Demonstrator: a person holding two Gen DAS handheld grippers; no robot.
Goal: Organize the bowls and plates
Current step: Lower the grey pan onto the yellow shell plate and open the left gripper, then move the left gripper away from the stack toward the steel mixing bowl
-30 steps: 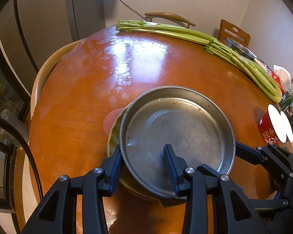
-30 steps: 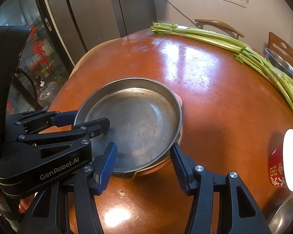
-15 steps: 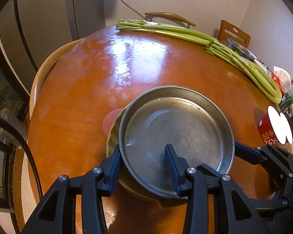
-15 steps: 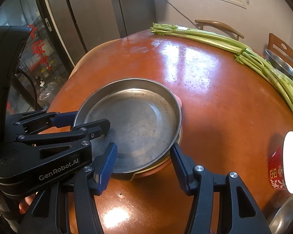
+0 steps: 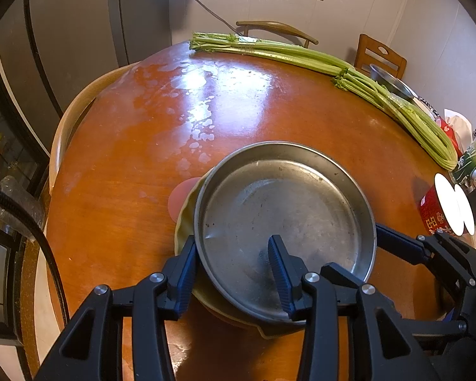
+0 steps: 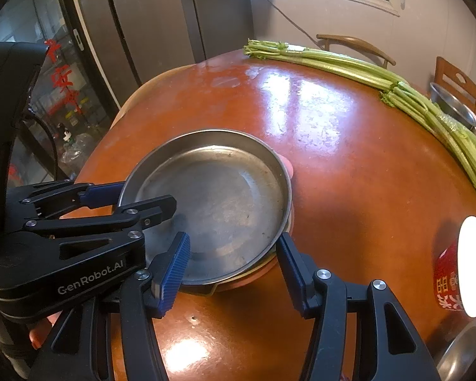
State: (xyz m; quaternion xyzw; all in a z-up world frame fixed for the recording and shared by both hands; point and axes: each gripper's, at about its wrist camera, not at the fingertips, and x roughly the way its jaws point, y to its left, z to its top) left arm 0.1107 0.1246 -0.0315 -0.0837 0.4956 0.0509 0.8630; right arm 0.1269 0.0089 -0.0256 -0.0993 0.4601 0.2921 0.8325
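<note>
A round steel plate [image 5: 288, 209] lies on top of a stack: a yellow-green plate [image 5: 184, 219] and a pink one [image 5: 182, 195] peek out beneath. It also shows in the right wrist view [image 6: 219, 203]. My left gripper [image 5: 233, 274] is open, its jaws straddling the steel plate's near-left rim, one finger inside, one outside. My right gripper [image 6: 233, 262] is open, its jaws straddling the near-right rim. The left gripper appears in the right wrist view [image 6: 133, 201].
The stack sits on a round brown table [image 5: 238, 101]. Long celery stalks [image 5: 333, 70] lie along the far and right side. A red cup with a white lid [image 5: 441, 209] stands at right. A steel bowl [image 6: 453, 108] sits far right. Chairs surround the table.
Almost nothing has moved. The steel plate has shifted very slightly between the open jaws of both grippers.
</note>
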